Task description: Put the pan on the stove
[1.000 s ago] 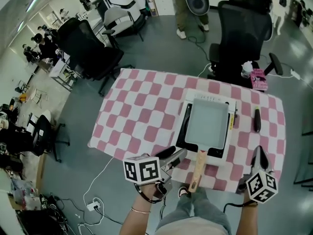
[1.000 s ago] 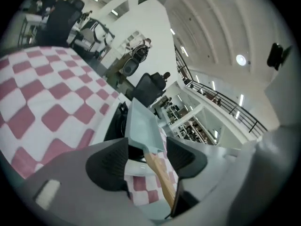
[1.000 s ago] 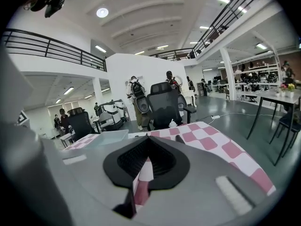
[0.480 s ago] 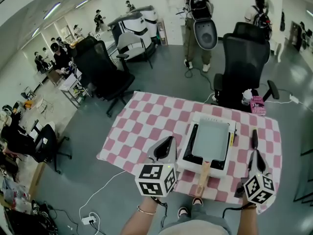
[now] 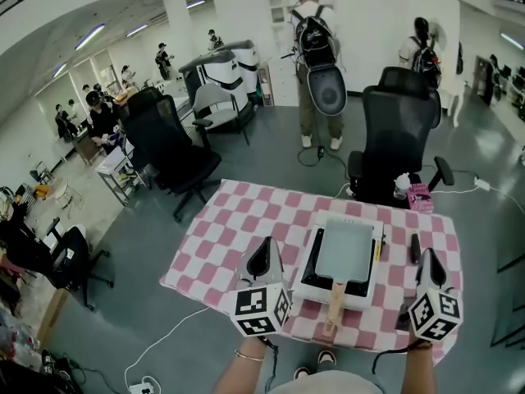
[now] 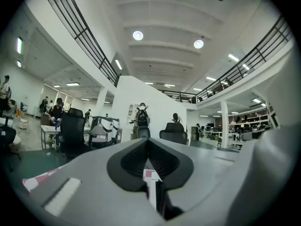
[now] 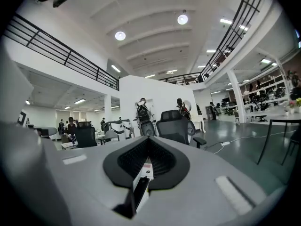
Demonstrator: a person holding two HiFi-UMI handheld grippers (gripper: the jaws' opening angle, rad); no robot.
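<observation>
In the head view a rectangular grey pan (image 5: 344, 249) sits on the white and black stove (image 5: 306, 279), which stands on the pink checked table (image 5: 221, 236). The pan's wooden handle (image 5: 335, 299) points toward me. My left gripper (image 5: 263, 245) hangs left of the stove, shut and holding nothing. My right gripper (image 5: 428, 255) hangs at the table's right end, also shut and holding nothing. Both gripper views look out level into the room. In them the left gripper (image 6: 148, 141) and the right gripper (image 7: 148, 140) have their jaws together.
A black stick-like object (image 5: 415, 247) lies on the cloth right of the stove. A black office chair (image 5: 392, 146) with a pink box (image 5: 420, 197) on it stands behind the table, another chair (image 5: 168, 150) to the left. People stand farther back.
My left gripper has drawn back from beside the pan handle, swung to point away, and shut. The head view has lifted, showing more of the room. The pan stays on the stove.
</observation>
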